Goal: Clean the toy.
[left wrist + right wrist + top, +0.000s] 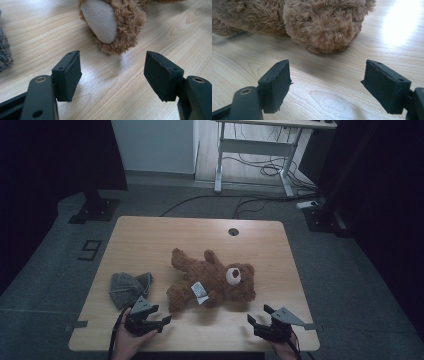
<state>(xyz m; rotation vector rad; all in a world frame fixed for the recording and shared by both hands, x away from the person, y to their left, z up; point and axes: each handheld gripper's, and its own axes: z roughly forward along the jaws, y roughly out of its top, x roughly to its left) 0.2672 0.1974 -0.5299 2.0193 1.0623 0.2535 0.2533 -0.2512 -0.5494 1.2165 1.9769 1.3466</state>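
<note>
Teddy bear [212, 280] just beyond both jaws (ungripped, apart).

High view sits above the near edge, looking forward and down over the whole table [150, 232]. Each tongs camera hovers low, close up, facing the teddy bear [212, 280], probably from opposite ends.

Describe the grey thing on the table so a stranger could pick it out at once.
Start at the wooden table and find the brown teddy bear lying at its middle. Look left of the bear's feet, near the table's left edge and just beyond the left gripper: there lies a small grey knitted cloth item, crumpled. It is the one grey, flat, woolly thing; the bear is brown and plush.
</note>
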